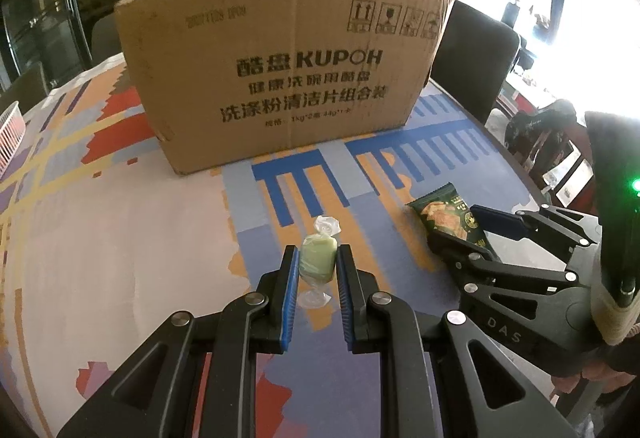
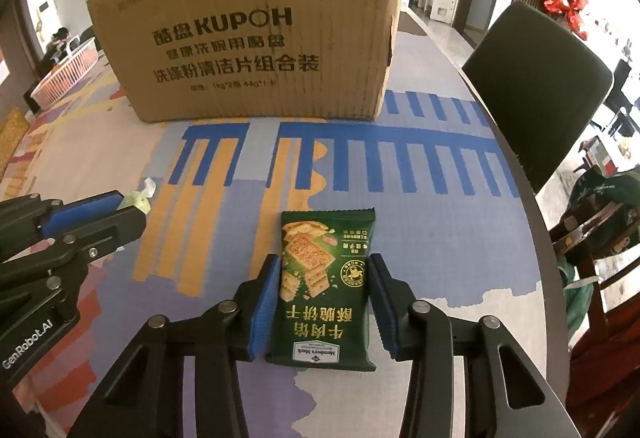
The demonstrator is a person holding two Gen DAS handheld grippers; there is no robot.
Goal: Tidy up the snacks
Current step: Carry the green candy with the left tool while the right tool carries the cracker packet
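Left gripper [image 1: 318, 262] pinches green wrapped candy [image 1: 317, 258] above patterned tablecloth [image 1: 120, 238]. Right gripper [image 2: 325, 280] straddles green cracker packet [image 2: 326, 290] lying on cloth before cardboard box [image 2: 248, 26]; pad contact unclear.

Ahead of my tools I read "KUPOH" on the box [image 2: 256, 30]; "Member's Mark" on the packet [image 2: 326, 290]; "GenRobot.AI" on the left tool [image 2: 128, 212].

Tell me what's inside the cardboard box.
That cannot be seen. Both wrist views show only the printed front wall of the cardboard box and its top edge; its inside is hidden. It stands on the patterned tablecloth.
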